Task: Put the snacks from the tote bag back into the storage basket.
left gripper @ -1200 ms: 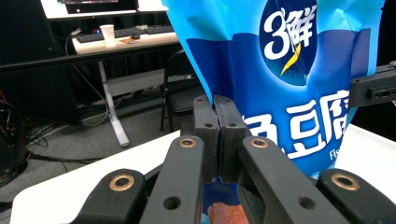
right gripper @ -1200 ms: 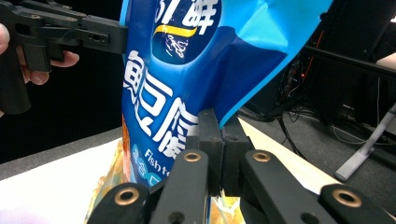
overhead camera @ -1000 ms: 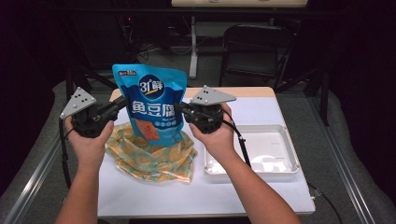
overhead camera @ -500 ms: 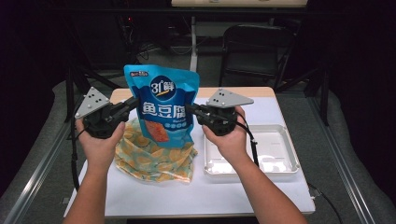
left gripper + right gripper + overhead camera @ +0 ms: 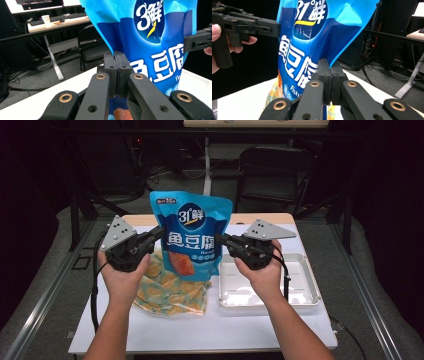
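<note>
Holding: a blue pouch hangs upright between the left tongs and the right tongs, lifted clear above the counter.
Pouch material: glossy, crinkled plastic film, light blue along the top and darker blue lower down, with large white lettering and a round white logo.
Pouch shape: flat, wider at the top with two flared corners, narrowing toward a rounded bottom; an orange food picture sits near the lower edge.
Pouch axis: long axis runs vertical, top edge up, printed face turned toward the person.
Left tongs: clamped tight on the pouch's left side seam; black, hard plastic jaws with brass-coloured rivets.
Right tongs: pinched closed on the pouch's right side seam; same black jaws, grey three-cornered plate on top.
Small packets: a loose heap of shiny yellow-orange sachets lying on the counter under and in front of the pouch.
Tray: shallow, white, rectangular, rounded corners, on the counter to the right of the pouch.
Counter: flat, matte white surface.
</note>
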A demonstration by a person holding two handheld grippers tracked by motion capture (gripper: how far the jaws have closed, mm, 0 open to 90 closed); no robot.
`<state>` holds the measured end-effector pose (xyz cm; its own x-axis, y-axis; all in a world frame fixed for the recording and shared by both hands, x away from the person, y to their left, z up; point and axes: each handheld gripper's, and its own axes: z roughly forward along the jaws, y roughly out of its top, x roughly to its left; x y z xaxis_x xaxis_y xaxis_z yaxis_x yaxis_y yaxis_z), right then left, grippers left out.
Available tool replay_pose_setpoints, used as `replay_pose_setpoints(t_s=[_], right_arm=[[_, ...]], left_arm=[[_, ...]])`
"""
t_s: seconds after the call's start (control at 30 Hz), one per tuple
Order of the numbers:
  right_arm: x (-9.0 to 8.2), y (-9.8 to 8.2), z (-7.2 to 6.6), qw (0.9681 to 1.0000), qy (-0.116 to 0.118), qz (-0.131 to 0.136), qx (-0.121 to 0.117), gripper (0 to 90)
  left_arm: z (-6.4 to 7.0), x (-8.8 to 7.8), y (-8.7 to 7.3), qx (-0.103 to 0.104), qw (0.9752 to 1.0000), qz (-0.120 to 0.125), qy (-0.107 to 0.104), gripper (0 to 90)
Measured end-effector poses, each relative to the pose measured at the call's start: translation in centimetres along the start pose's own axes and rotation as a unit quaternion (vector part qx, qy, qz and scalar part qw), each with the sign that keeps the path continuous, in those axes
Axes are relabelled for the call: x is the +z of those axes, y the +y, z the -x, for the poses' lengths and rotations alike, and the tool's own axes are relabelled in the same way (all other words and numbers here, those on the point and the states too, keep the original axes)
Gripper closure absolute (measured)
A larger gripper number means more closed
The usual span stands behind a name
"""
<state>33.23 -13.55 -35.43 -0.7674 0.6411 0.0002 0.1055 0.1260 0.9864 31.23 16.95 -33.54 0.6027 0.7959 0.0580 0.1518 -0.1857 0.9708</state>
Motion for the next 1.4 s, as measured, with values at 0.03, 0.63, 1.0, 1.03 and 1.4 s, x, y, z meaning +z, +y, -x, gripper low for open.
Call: replay_pose_setpoints(t_s=[0.03, 0.63, 1.0, 1.03, 1.4], right_arm=[[-0.1, 0.0, 0.1, 1.0, 0.0, 0.002, 0.001, 90.0], [-3.2, -1.4, 1.7, 0.9997, -0.02, 0.01, 0.007, 89.7], [-4.3, -1.9, 2.9, 0.9992, -0.032, 0.017, 0.019, 89.3], [-4.4, -1.9, 3.0, 0.9991, -0.034, 0.018, 0.02, 89.3], [-5.1, -2.3, 3.8, 0.9985, -0.047, 0.018, 0.023, 89.4]], left_arm=[[0.2, 0.1, 0.0, 0.0, 1.0, -0.002, -0.002, 89.5], [2.8, 2.2, 0.2, 0.003, 0.9996, -0.009, -0.027, 89.5], [4.0, 3.4, 0.1, -0.006, 0.999, -0.008, -0.043, 89.7], [4.1, 3.5, 0.1, -0.005, 0.999, -0.009, -0.043, 89.7], [4.8, 4.8, 0.0, -0.005, 0.9985, -0.013, -0.053, 90.0]])
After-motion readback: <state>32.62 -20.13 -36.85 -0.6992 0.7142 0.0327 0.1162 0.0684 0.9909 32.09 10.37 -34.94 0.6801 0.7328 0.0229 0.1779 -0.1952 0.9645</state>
